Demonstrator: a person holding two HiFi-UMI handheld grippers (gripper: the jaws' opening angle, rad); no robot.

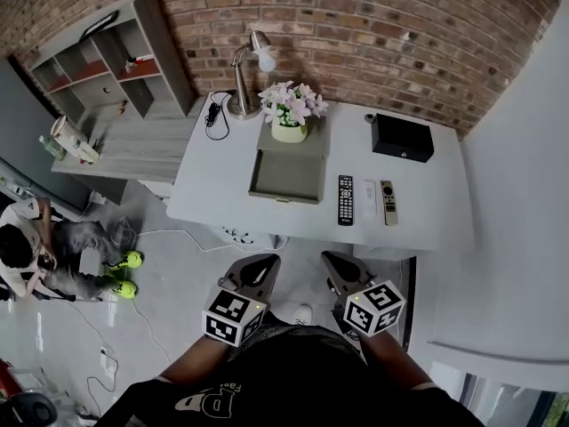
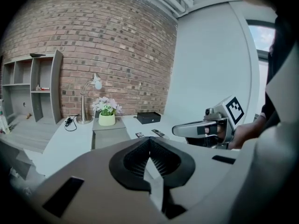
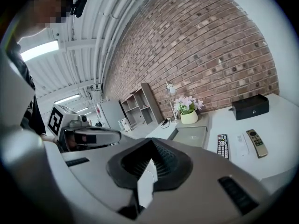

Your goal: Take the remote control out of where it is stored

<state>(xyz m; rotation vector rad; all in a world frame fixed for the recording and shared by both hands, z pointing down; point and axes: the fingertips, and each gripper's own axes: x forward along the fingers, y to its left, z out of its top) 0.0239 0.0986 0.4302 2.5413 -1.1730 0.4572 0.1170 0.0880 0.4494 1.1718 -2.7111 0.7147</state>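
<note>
Where the grippers stand: left gripper (image 1: 269, 261) and right gripper (image 1: 332, 259) at 6 o'clock of the table (image 1: 213, 194), off its edge, touching nothing.
Left jaws: pressed together, nothing between them.
Right jaws: fully closed, empty.
Remotes: black remote (image 1: 345, 199), white remote (image 1: 370, 199) and grey remote (image 1: 388, 202) lie side by side on the tabletop, at 3 o'clock of the drawer (image 1: 286, 198), outside it.
Drawer: stands open toward 6 o'clock.
Pot (image 1: 289, 132): holds flowers, at 12 o'clock of the drawer.
Lamp (image 1: 242, 103): at 10 o'clock of the pot.
Box (image 1: 403, 137): black, at 1 o'clock of the remotes, apart from them.
</note>
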